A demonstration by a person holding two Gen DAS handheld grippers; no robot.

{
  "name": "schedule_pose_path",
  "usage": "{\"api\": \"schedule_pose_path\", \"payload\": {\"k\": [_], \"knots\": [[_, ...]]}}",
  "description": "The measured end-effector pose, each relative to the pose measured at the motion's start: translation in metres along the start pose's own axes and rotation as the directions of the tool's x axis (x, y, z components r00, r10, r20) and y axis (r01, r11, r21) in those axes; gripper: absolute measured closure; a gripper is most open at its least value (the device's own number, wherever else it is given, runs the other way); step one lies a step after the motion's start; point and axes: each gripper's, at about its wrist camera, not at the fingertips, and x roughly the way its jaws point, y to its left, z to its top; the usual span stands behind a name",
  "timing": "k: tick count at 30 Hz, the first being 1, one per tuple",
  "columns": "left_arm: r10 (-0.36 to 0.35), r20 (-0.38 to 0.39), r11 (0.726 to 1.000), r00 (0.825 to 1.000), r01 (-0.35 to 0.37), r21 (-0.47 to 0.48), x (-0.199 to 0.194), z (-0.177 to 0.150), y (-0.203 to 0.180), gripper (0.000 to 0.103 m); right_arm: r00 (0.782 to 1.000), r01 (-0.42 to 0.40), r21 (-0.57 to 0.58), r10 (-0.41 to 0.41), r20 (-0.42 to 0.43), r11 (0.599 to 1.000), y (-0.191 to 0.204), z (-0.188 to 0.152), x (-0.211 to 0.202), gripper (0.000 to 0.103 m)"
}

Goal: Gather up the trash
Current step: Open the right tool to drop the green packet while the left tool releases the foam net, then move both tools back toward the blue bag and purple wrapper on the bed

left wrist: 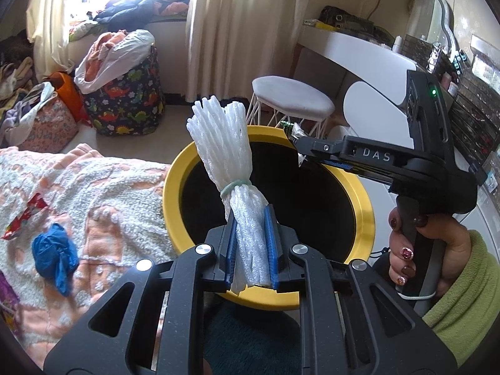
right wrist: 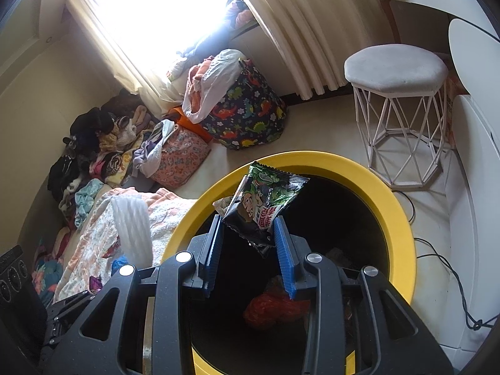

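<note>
Left wrist view: my left gripper [left wrist: 251,247] pinches the lower end of a white foam-net sleeve bundle tied with a pale green elastic band [left wrist: 225,153]. The blue ribbed pads [left wrist: 271,243] are pressed against its two sides. The bundle's long axis runs straight out along the fingers, and its flared free end rises over the near-left rim of the round black bin with the broad yellow rim [left wrist: 364,200]. The bin mouth lies directly ahead of and below the bundle, so I judge that the drop calls for only a short advance.

Right wrist view: my right gripper [right wrist: 250,237] is poised over the same bin [right wrist: 403,218], with a crumpled black-and-green printed snack wrapper [right wrist: 265,200] between its jaws. The jaws stand partly spread. The wrapper's lower end lies against the right pad, and I cannot tell whether the left pad touches it. The wrapper lies over the opening, tilted up and away. This hand is the nearer to a release.

On the peach-and-white fleece blanket [left wrist: 103,193] to the left, a crumpled blue plastic wad [left wrist: 56,256] and a red printed wrapper scrap [left wrist: 28,215] are not yet collected.

Hidden or unclear: the bin's interior is dark. A reddish-orange crumpled mass [right wrist: 275,309] shows at the bottom, and I cannot identify anything else there. My gripper bodies cut off the near rim in both views.
</note>
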Motion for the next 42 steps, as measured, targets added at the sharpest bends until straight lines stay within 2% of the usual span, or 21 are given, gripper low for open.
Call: {"api": "schedule_pose_path", "payload": {"k": [8, 13, 15, 17, 18, 19, 20, 23, 28, 42], "knots": [[0.009, -0.027, 1.0, 1.0, -0.009, -0.001, 0.02, 0.003, -0.001, 0.09, 1.0, 0.019, 0.032, -0.018, -0.021, 0.999, -0.008, -0.002, 0.006, 0.066], [0.002, -0.039, 1.0, 0.999, -0.004, -0.028, 0.028, 0.007, 0.003, 0.086, 0.999, 0.03, 0.032, -0.029, -0.023, 0.999, -0.008, -0.003, 0.006, 0.059], [0.006, -0.038, 0.999, 0.999, -0.007, -0.042, 0.03, 0.008, 0.005, 0.079, 0.999, 0.041, 0.032, -0.04, -0.022, 0.999, -0.01, -0.003, 0.006, 0.057], [0.02, -0.028, 0.998, 0.999, -0.021, -0.053, 0.027, 0.007, 0.008, 0.061, 0.999, 0.048, 0.036, -0.047, -0.02, 0.998, -0.013, -0.003, 0.006, 0.052], [0.031, -0.018, 0.998, 0.999, -0.032, -0.052, 0.025, 0.007, 0.008, 0.057, 0.999, 0.051, 0.039, -0.05, -0.016, 0.998, -0.013, -0.003, 0.006, 0.052], [0.051, -0.002, 0.998, 0.999, -0.051, -0.048, 0.021, 0.007, 0.009, 0.046, 0.999, 0.052, 0.04, -0.051, -0.014, 0.998, -0.014, -0.003, 0.005, 0.051], [0.062, 0.006, 0.997, 0.998, -0.062, -0.05, 0.019, 0.007, 0.01, 0.03, 0.999, 0.052, 0.042, -0.052, -0.011, 0.998, -0.014, -0.003, 0.005, 0.051], [0.08, 0.043, 0.994, 0.996, -0.076, -0.075, 0.007, 0.007, 0.016, 0.011, 0.998, 0.056, 0.039, -0.056, 0.002, 0.998, -0.011, -0.002, 0.003, 0.043], [0.111, 0.069, 0.99, 0.991, -0.103, -0.098, -0.008, 0.006, 0.023, 0.011, 0.998, 0.057, 0.025, -0.058, 0.035, 0.998, -0.004, 0.0, -0.002, 0.034], [0.172, 0.151, 0.969, 0.973, -0.139, -0.203, -0.054, 0.002, 0.055, 0.011, 0.995, 0.057, -0.082, -0.05, 0.084, 0.995, 0.037, -0.002, -0.013, 0.027]]}}
